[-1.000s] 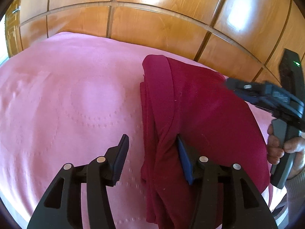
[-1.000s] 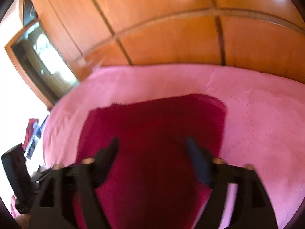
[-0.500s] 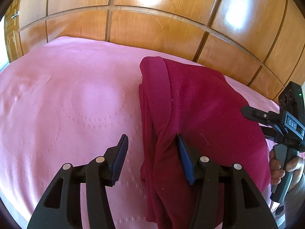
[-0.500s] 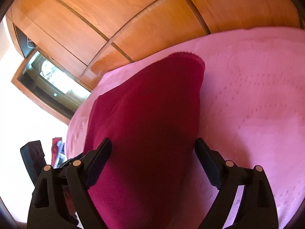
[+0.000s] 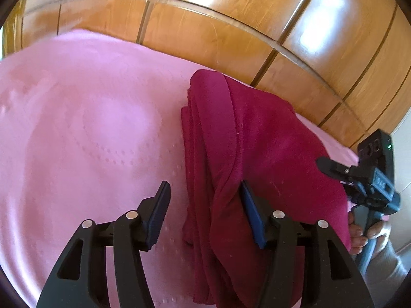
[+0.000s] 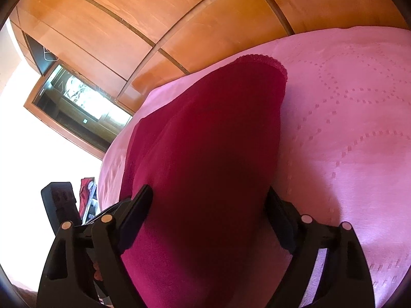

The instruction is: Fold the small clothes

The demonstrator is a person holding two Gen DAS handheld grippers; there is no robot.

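A dark red folded garment (image 5: pixel 259 154) lies on the pink bedspread (image 5: pixel 77 133). My left gripper (image 5: pixel 205 213) is open at its near left edge; the right finger is tucked under a fold and the left finger stands beside the cloth on the bedspread. In the right wrist view the same garment (image 6: pixel 210 154) fills the middle. My right gripper (image 6: pixel 208 218) is open, with one finger on each side of the garment's near end. The right gripper also shows in the left wrist view (image 5: pixel 370 179) at the garment's right end, held by a hand.
Glossy wooden wardrobe panels (image 5: pixel 231 20) stand right behind the bed. A window or mirror frame (image 6: pixel 77 102) is at the left in the right wrist view, with a black device (image 6: pixel 61 202) and some clutter beyond the bed's edge.
My right gripper has come down low to the garment's end and now straddles it. My left gripper has stayed in place, open at the fold.
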